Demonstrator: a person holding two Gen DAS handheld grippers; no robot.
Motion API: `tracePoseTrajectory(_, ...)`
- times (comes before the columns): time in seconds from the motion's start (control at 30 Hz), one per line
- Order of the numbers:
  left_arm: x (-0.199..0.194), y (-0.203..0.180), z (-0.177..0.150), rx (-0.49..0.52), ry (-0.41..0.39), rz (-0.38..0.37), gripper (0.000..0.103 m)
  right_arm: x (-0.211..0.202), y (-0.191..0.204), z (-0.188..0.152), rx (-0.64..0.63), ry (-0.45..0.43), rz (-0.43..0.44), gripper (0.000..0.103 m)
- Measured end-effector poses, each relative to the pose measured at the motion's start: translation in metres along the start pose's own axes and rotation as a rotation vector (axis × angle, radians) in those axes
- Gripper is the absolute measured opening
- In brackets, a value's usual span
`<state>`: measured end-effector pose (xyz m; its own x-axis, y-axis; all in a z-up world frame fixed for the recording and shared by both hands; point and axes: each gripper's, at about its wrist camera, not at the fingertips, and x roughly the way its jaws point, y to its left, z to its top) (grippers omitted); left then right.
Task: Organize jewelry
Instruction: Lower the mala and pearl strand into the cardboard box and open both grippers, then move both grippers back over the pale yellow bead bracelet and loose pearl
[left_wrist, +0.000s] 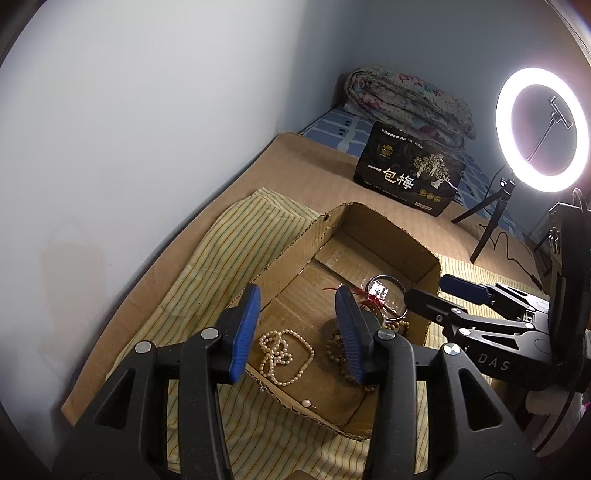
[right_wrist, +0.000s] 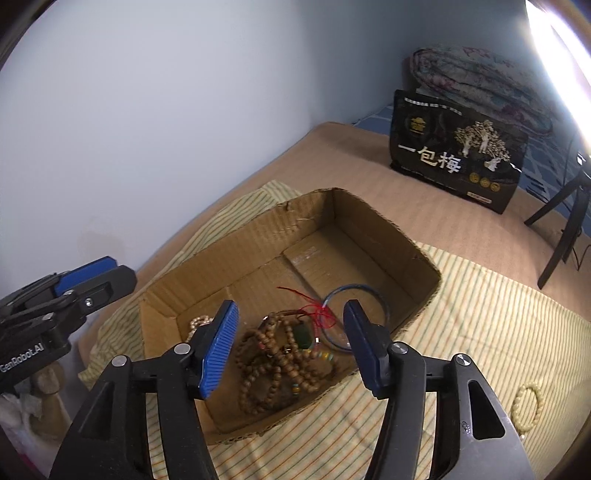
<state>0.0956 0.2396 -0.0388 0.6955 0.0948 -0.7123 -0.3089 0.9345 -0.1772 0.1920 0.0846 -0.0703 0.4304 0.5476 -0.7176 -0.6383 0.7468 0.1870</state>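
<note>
We hold both tools spread and empty over the cardboard box (right_wrist: 369, 225). The cream bead bracelet (right_wrist: 529, 405) lies outside on the striped cloth, at four o'clock from the right tool (right_wrist: 291, 347), the nearer one.

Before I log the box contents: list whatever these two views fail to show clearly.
- Wooden bead strand: left wrist view, mostly behind a gripper finger.
- Pearl necklace: right wrist view, mostly behind a finger pad.
- Cream bead bracelet on the striped cloth: absent from the left view.
- Ring light: right view, cropped, glaring.
</note>
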Motion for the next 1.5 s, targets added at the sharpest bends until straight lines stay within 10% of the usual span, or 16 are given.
tracePoseTrajectory(0.33, -0.003, -0.006, 0.004, -0.004, -0.017, 0.001, 0.065, -0.010, -0.014, 0.002, 0.052, -0.024, -0.053, 0.076)
tracePoseTrajectory(1.5, -0.013, -0.106, 0.009, 0.121, -0.077, -0.119, 0.067, -0.089, -0.094, -0.022, 0.120, -0.100, -0.234, 0.080)
